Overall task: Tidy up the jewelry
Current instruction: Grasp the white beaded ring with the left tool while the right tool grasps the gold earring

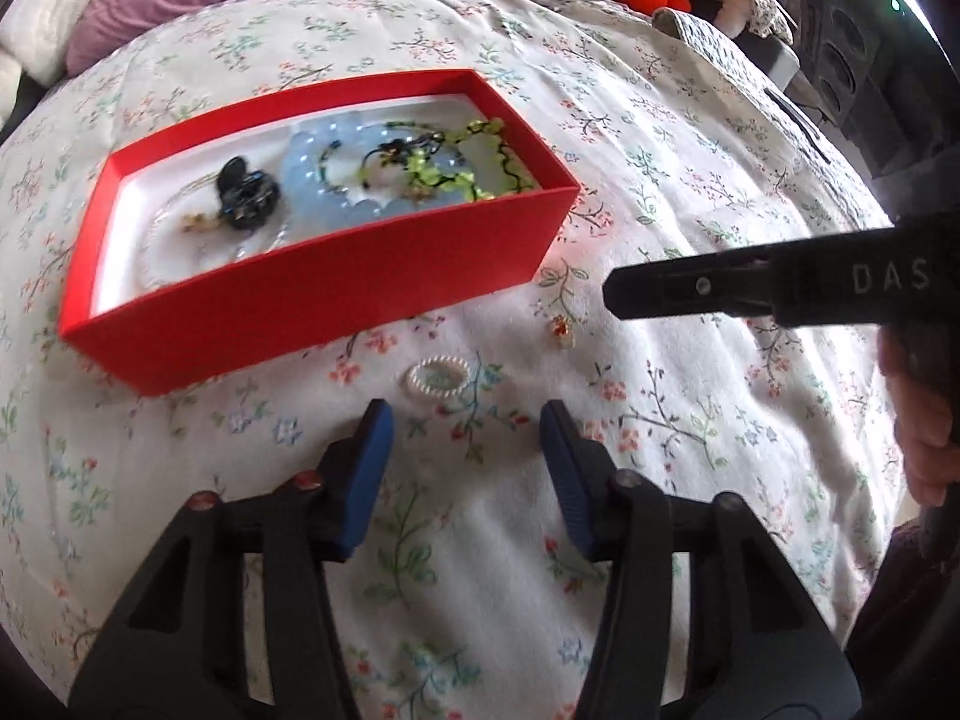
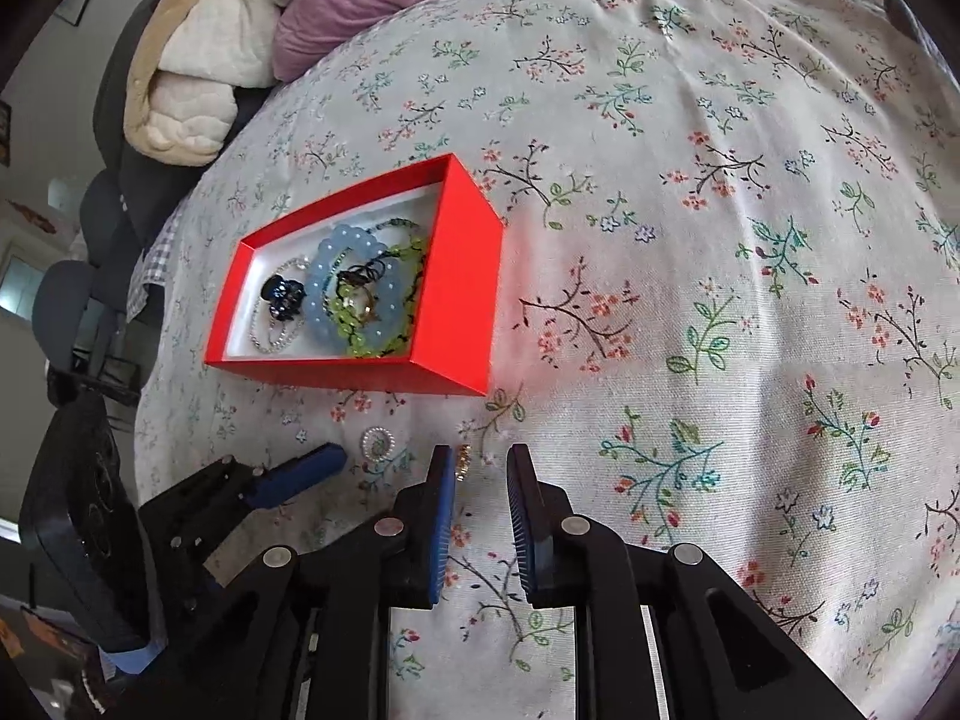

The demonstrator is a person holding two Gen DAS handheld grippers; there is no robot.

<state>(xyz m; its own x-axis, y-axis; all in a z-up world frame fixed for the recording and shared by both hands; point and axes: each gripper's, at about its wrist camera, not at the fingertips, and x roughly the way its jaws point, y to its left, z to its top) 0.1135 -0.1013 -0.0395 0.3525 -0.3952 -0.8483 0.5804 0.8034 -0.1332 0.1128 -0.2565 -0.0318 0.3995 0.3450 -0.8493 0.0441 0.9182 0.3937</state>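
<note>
The work surface is a bed covered with a floral sheet. A red box with a white lining rests on the sheet, toward the pillow end of the bed. Inside it lie a pale blue bead bracelet, a green bead strand, a dark hair clip and a clear bead chain.

Two items remain on the sheet outside the box, near its long front wall: a small pearl ring and a small gold-and-red piece.

The left claw points down at the sheet with its jaws apart; nothing is between them. The pearl ring lies just ahead of its fingertips.

The right claw also has its jaws apart, by a narrower gap, and grips nothing. The gold-and-red piece lies at the tip of its left finger; contact cannot be determined.
</note>
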